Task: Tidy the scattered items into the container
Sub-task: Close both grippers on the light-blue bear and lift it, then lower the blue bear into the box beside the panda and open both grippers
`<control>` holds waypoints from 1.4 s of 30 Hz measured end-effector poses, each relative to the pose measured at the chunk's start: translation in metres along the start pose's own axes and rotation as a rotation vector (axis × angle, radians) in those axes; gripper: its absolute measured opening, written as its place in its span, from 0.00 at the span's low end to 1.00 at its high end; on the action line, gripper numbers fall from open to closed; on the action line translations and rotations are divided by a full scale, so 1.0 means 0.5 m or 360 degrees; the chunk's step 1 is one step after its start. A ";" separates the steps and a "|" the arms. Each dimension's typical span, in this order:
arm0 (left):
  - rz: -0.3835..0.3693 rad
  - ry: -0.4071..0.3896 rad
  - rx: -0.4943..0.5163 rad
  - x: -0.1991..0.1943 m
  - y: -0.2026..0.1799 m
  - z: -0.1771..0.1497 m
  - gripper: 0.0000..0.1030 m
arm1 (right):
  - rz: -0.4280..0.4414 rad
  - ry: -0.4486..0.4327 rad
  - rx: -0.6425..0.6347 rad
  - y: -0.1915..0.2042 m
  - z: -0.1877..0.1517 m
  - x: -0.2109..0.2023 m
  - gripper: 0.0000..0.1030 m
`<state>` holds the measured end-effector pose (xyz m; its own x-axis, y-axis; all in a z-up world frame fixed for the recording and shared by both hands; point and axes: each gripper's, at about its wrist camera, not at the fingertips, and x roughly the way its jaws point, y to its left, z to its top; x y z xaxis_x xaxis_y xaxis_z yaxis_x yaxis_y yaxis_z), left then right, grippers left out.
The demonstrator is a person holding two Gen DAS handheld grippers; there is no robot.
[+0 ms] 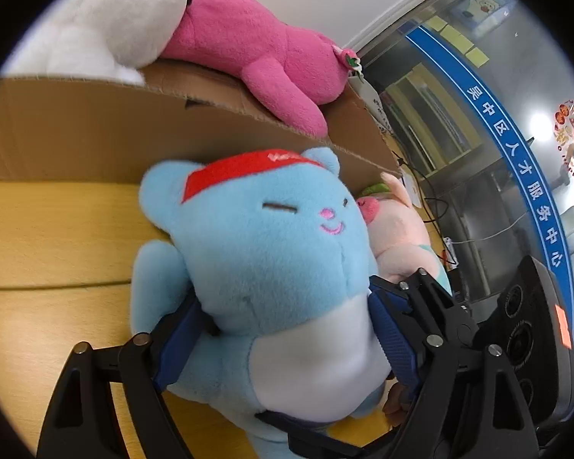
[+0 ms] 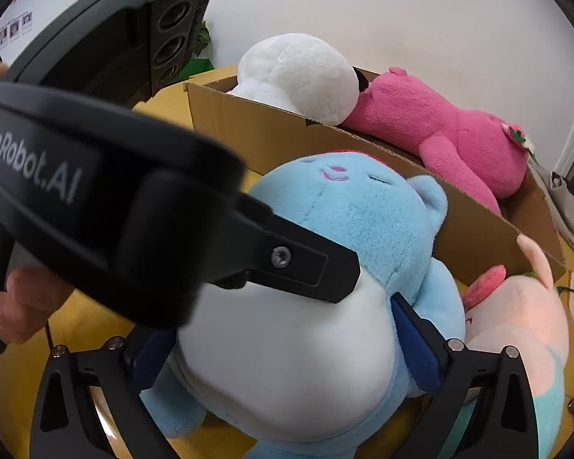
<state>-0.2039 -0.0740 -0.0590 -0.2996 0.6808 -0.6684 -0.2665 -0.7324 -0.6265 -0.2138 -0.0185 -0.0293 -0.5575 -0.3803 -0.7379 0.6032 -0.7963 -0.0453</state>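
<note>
Spanning yellow wooden table (image 1: 57, 229), white wall (image 2: 401, 19)

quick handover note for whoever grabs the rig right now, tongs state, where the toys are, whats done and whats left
Left tongs: blue pads on both sides of the blue plush bear, gripping its body.
Right tongs: straddling the same bear's white belly, pads against its sides.
Bear sits on the wooden table, against the cardboard box.
Done: white plush and pink plush lie in the box.
Left: lift the bear in, then the pale pink plush beside it.
</note>
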 end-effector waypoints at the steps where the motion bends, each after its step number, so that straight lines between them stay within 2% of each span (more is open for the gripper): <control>1: -0.0011 0.0003 0.0007 -0.002 -0.002 -0.002 0.72 | 0.0009 -0.0001 0.0019 -0.003 -0.005 -0.003 0.94; 5: -0.0003 0.0003 0.0039 -0.016 -0.019 -0.011 0.66 | 0.0003 -0.0052 0.0047 0.003 -0.017 -0.023 0.86; 9: -0.0024 -0.0033 0.0045 -0.043 -0.035 -0.012 0.65 | 0.0040 -0.0136 0.0102 0.006 -0.020 -0.059 0.81; 14: -0.0035 -0.0200 0.0177 -0.136 -0.108 0.029 0.65 | -0.0035 -0.0305 0.0053 0.019 0.031 -0.136 0.81; 17: 0.0007 -0.0320 0.0328 -0.210 -0.182 0.093 0.65 | -0.0076 -0.0436 0.0035 0.007 0.107 -0.201 0.82; 21: 0.0012 -0.0477 0.0552 -0.302 -0.259 0.217 0.65 | -0.0172 -0.0647 -0.0086 -0.013 0.230 -0.278 0.82; 24: 0.0056 -0.0527 0.0595 -0.310 -0.265 0.308 0.65 | -0.0226 -0.0787 -0.0092 -0.051 0.320 -0.281 0.83; 26: 0.0128 -0.0516 0.0594 -0.281 -0.242 0.369 0.65 | -0.0218 -0.0810 -0.0043 -0.082 0.359 -0.245 0.84; 29: 0.0171 -0.0413 0.0527 -0.198 -0.164 0.431 0.65 | -0.0222 -0.0788 0.0053 -0.125 0.379 -0.149 0.84; 31: 0.0196 -0.0305 0.0466 -0.128 -0.094 0.443 0.65 | -0.0179 -0.0711 0.0158 -0.150 0.364 -0.070 0.84; 35: 0.0181 -0.0117 0.0296 -0.005 0.041 0.416 0.65 | -0.0105 -0.0404 0.0311 -0.164 0.305 0.091 0.84; 37: 0.0171 -0.0136 0.0343 0.009 0.049 0.395 0.64 | -0.0111 -0.0348 0.0344 -0.159 0.280 0.123 0.85; 40: 0.0291 -0.0070 0.0451 0.037 0.029 0.365 0.64 | -0.0088 -0.0217 0.0401 -0.161 0.263 0.141 0.84; 42: 0.0314 -0.0069 0.0457 0.052 0.026 0.351 0.64 | -0.0086 -0.0133 0.0448 -0.162 0.246 0.155 0.84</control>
<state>-0.3758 -0.0676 -0.0145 -0.4081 0.5293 -0.7439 -0.4444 -0.8269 -0.3446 -0.3759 -0.0413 -0.0001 -0.6367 -0.3621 -0.6808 0.3961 -0.9111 0.1140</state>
